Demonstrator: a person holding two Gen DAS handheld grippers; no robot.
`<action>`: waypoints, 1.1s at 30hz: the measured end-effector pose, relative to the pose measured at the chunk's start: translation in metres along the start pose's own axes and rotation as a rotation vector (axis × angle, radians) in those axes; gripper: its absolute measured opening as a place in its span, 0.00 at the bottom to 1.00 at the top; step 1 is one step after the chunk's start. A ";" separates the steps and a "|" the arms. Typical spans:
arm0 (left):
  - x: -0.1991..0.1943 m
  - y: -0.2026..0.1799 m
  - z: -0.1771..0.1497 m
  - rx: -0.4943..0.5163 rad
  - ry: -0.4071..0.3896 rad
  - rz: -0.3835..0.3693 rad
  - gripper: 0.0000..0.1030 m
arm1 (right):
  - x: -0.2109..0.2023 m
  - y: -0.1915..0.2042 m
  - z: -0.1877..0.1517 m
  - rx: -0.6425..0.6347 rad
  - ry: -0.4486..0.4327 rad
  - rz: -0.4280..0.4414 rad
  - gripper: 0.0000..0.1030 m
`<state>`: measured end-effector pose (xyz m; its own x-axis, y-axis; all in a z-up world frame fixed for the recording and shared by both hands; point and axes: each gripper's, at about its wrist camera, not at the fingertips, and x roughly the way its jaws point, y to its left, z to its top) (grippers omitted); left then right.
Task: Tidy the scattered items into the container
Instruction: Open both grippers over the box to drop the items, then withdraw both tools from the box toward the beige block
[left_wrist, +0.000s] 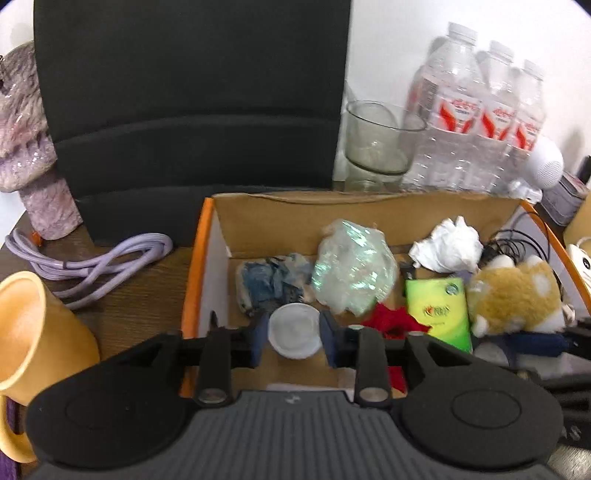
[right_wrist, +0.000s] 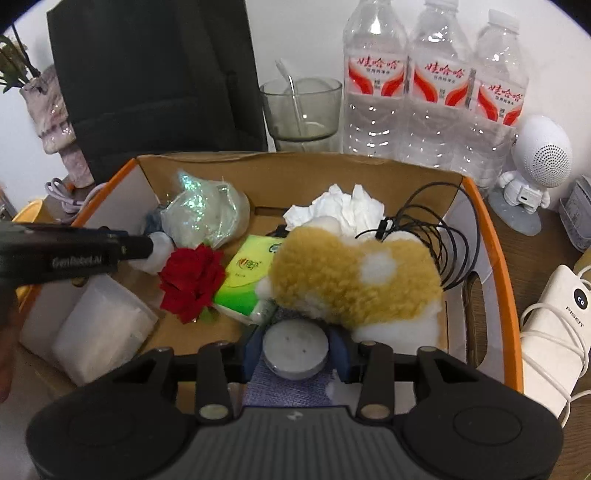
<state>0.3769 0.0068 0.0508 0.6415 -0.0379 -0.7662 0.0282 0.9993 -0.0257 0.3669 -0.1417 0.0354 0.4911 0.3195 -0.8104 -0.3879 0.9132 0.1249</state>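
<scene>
I am holding both claws over the cardboard box (right_wrist: 491, 236), left claw (left_wrist: 294, 332) clamped on a white cap (left_wrist: 294, 330) and right claw (right_wrist: 295, 349) clamped on a tealight candle (right_wrist: 295, 349), each likely awaiting release inside.

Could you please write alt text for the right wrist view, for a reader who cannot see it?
The right gripper holds a small round tin over a cardboard box containing a plush toy, red rose, green tissue pack, crumpled tissue and black cable. The left gripper reaches in from the left. Three water bottles and a glass stand behind.

Both wrist views close above, looking down (steeply), sharing cardboard box (left_wrist: 369, 210) (right_wrist: 295, 166)
</scene>
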 end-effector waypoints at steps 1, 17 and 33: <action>-0.002 0.003 0.003 -0.016 0.006 -0.018 0.36 | -0.004 0.000 0.002 0.014 0.003 0.017 0.61; -0.102 -0.005 0.038 -0.017 0.055 0.004 0.92 | -0.114 -0.025 0.054 0.117 0.026 0.009 0.80; -0.185 -0.038 -0.071 -0.011 -0.561 0.026 1.00 | -0.173 0.019 -0.041 0.004 -0.461 0.024 0.83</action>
<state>0.2026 -0.0242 0.1483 0.9515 -0.0067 -0.3074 0.0006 0.9998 -0.0201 0.2430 -0.1897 0.1543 0.7779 0.4190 -0.4683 -0.4011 0.9048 0.1432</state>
